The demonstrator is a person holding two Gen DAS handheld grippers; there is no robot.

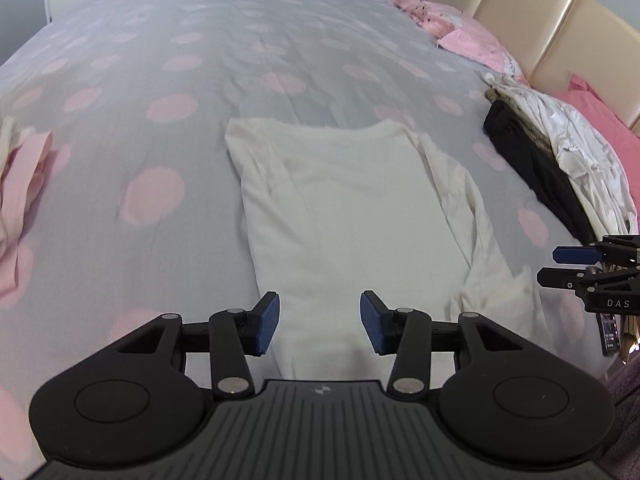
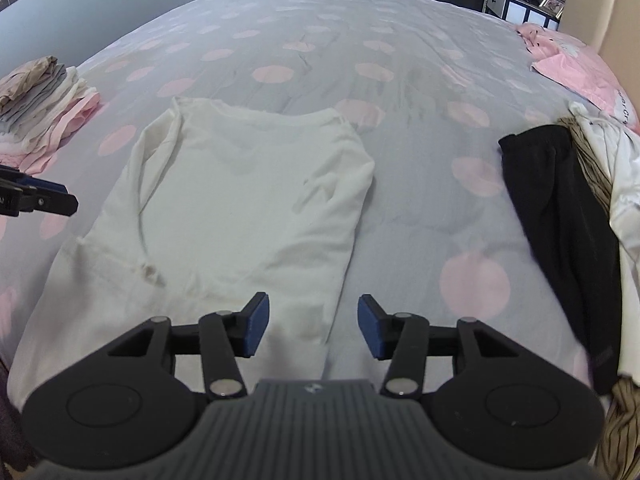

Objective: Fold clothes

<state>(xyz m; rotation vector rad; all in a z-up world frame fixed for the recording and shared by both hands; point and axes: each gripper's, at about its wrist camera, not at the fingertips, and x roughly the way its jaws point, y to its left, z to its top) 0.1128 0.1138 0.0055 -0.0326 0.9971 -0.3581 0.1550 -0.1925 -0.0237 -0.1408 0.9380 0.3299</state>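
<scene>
Left gripper (image 1: 320, 323): your jaws stand wide, holding nothing.
Right gripper (image 2: 313, 327): jaws wide too, nothing between them.
Cream long-sleeved cotton shirt (image 1: 352, 216): flat on the grey duvet with pink dots (image 1: 168, 80), just ahead of both jaw pairs.
Black garment (image 2: 560, 216): right of your right jaws.

A matt white cloth shirt (image 2: 248, 200) lies on a soft dotted cotton-look duvet (image 2: 400, 40); gripper pads (image 1: 267, 322) are textured blue, arms matt black plastic.
</scene>
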